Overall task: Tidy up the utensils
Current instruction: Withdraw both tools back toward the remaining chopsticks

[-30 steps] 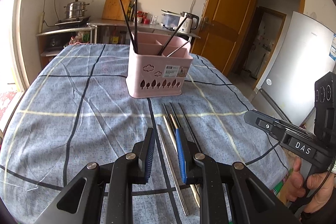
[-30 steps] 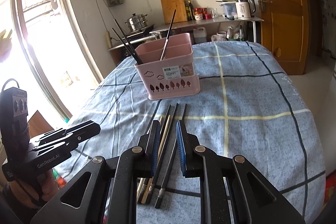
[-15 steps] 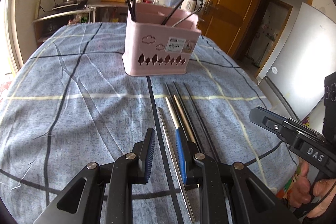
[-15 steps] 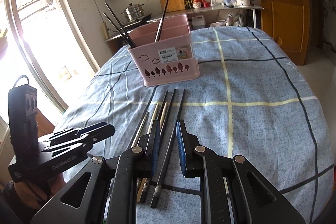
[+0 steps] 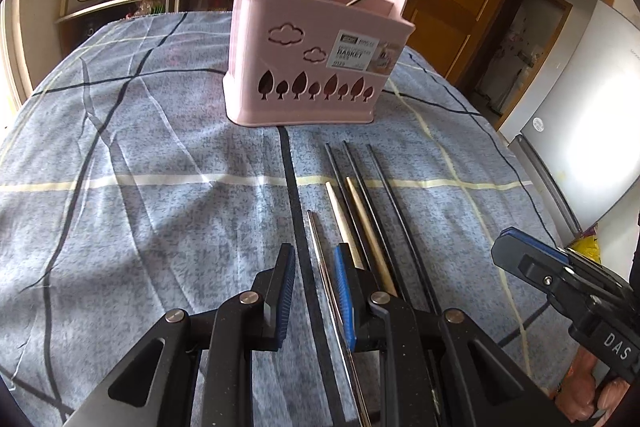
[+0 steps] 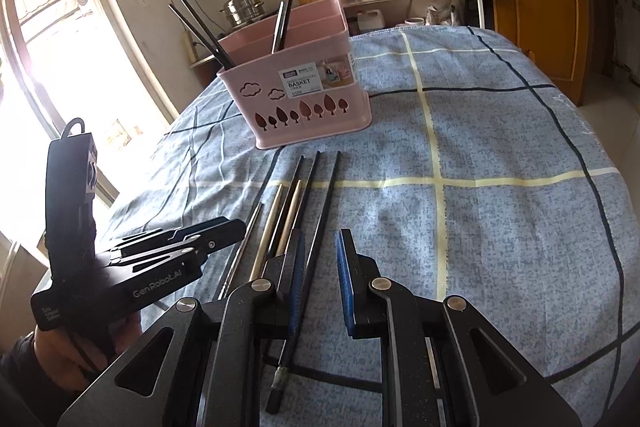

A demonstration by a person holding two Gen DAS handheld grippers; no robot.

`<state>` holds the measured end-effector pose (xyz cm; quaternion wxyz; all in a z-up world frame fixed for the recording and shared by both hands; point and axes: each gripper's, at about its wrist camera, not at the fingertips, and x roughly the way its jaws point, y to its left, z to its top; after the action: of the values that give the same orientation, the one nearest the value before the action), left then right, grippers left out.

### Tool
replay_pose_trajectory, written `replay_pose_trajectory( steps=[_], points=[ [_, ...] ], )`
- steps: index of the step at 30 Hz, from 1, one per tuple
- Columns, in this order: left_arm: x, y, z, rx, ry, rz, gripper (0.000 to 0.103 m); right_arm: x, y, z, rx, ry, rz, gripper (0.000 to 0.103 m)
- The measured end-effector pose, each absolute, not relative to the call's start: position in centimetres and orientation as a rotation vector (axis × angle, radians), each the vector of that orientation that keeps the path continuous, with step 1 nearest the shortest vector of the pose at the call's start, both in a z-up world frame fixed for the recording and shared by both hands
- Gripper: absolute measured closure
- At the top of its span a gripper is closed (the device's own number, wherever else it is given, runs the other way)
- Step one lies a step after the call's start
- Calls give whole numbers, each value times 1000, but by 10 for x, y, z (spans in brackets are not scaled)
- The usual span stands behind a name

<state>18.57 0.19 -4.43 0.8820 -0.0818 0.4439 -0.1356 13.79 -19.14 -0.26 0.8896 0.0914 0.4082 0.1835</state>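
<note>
Both grippers have dropped closer to the row of chopsticks, and the pink basket now looms larger in each wrist view.

Largest first: the checked tablecloth [image 5: 140, 227] covers the table; on its far middle stands the pink basket [image 5: 312, 67], with several dark chopsticks and a metal one leaning upright in its compartments. Near it lie loose chopsticks [image 5: 372, 211]: black, wooden and one metal chopstick [image 5: 320, 247]. The left gripper [image 5: 314, 291] hovers with jaws apart and nothing clamped, the metal chopstick running between them. The right gripper [image 6: 320, 279], jaws also apart and empty, straddles a black chopstick [image 6: 316, 211] at the row's right edge. My guess at the risk: the sticks lie so close together that closing could catch two, or nudge neighbours and roll them off.
</note>
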Motion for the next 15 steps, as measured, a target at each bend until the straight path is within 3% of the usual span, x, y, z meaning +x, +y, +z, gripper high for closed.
replay_pose_trajectory(
  steps=[8, 11, 15],
  points=[
    [192, -9, -49, -115, 924, -259, 84, 153, -188, -13, 193, 875, 380, 86],
    [194, -13, -49, -68, 918, -225, 95, 159, -185, -17, 189, 886, 381, 86],
    [197, -10, -49, -69, 921, -224, 98, 167, -179, -21, 176, 901, 385, 86]
  ],
)
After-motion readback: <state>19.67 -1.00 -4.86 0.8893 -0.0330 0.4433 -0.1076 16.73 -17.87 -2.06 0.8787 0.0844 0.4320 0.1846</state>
